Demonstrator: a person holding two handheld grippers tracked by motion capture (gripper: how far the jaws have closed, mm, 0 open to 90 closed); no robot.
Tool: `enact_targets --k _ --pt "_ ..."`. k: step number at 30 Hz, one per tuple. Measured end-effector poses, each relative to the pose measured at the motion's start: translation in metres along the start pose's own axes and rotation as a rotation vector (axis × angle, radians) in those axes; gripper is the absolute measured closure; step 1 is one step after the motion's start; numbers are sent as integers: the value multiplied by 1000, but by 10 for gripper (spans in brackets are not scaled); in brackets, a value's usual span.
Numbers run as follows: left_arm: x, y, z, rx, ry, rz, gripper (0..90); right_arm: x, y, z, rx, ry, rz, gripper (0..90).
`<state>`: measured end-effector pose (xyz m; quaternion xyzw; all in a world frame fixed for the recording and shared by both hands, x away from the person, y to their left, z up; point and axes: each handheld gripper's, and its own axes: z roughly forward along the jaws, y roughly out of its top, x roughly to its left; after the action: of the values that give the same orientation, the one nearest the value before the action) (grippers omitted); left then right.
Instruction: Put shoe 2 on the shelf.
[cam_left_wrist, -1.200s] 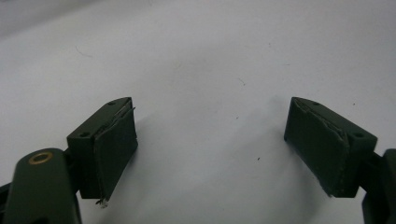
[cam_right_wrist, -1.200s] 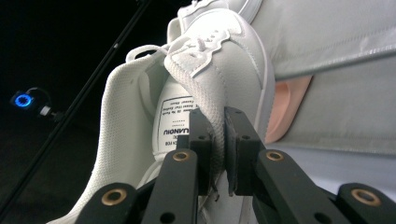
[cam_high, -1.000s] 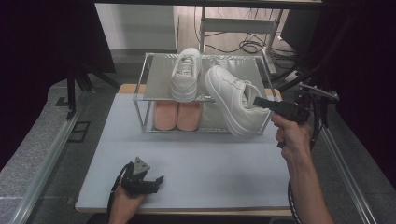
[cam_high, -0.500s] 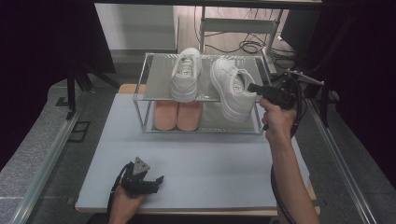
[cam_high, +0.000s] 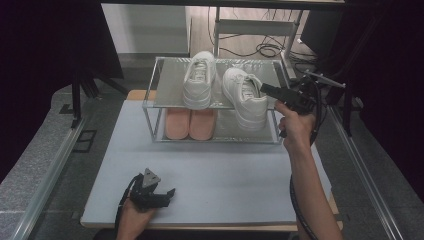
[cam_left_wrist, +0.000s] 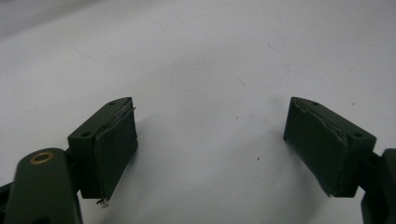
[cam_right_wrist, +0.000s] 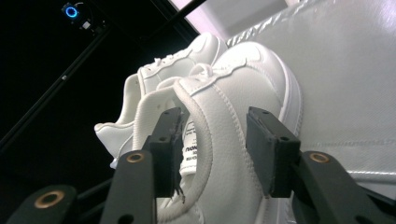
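While the left gripper (cam_high: 167, 192) rests wide apart, the right gripper (cam_right_wrist: 212, 149), jaws just opening, straddles the shoe (cam_right_wrist: 243, 116) collar on the rack (cam_high: 170, 85).

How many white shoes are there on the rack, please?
2. One white shoe stands at the middle of the top shelf. The other white shoe stands beside it, toward the right gripper, whose open jaws straddle its collar.

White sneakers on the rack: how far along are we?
Both white sneakers sit side by side on the metal rack's top shelf, above the pink shoes. The right gripper has just been opening, its jaws straddling the right sneaker's heel collar. Left: pulling clear. The left gripper rests open on the table.
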<state>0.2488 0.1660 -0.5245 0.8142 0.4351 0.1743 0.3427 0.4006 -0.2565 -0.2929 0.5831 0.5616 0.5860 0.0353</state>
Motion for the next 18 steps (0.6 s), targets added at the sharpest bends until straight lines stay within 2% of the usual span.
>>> enact_targets --k 5,8,15,18 --pt "0 0 0 5 0 5 171 2 1 -20 -26 -6 -55 554" --pt "0 0 0 1 0 0 171 0 -3 -31 -31 -7 -81 585" --pt "0 0 0 0 1 1 171 -8 -27 -50 -15 -9 -148 767" --pt "0 0 0 0 1 1 171 -10 -41 -57 -30 14 -170 855"
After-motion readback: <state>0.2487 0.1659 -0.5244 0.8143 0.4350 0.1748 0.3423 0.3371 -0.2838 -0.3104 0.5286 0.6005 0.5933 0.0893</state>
